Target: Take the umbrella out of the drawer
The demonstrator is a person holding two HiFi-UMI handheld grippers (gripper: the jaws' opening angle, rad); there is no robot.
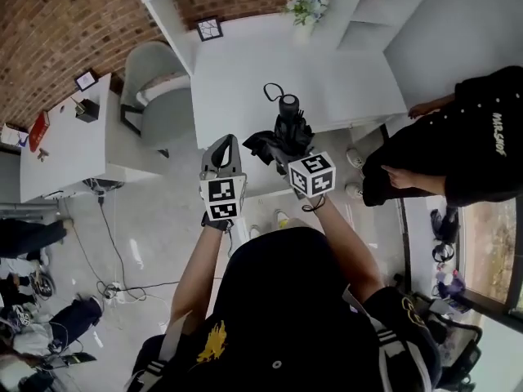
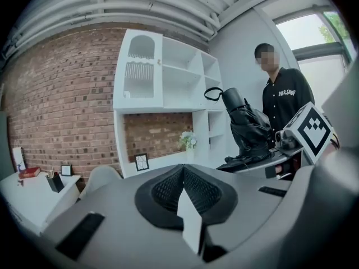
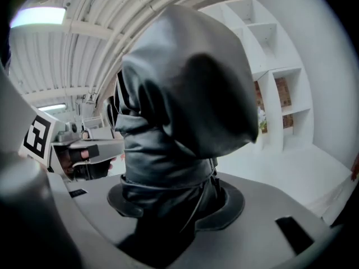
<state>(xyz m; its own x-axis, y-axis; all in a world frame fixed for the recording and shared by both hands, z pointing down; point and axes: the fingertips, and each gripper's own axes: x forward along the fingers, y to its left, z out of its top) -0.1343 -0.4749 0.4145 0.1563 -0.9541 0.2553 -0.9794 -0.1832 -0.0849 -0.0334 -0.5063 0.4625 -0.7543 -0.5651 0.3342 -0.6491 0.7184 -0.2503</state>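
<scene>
A folded black umbrella [image 1: 284, 129] with a wrist strap stands upright in my right gripper [image 1: 288, 152], whose jaws are shut on its lower fabric, in the air above the near edge of the white desk [image 1: 245, 72]. In the right gripper view the umbrella [image 3: 179, 122] fills the space between the jaws and hides the pads. In the left gripper view it [image 2: 248, 129] rises at the right. My left gripper [image 1: 225, 149] hangs just left of it, apart from it. It [image 2: 182, 190] is shut with nothing between the pads. No drawer shows in any view.
A grey chair [image 1: 159, 88] stands left of the desk, with a white side table [image 1: 65, 137] further left. A person in black [image 1: 458, 145] stands at the right. A flower vase [image 1: 306, 6] and white shelves [image 2: 168, 77] are at the back wall. Cables [image 1: 114, 288] lie on the floor.
</scene>
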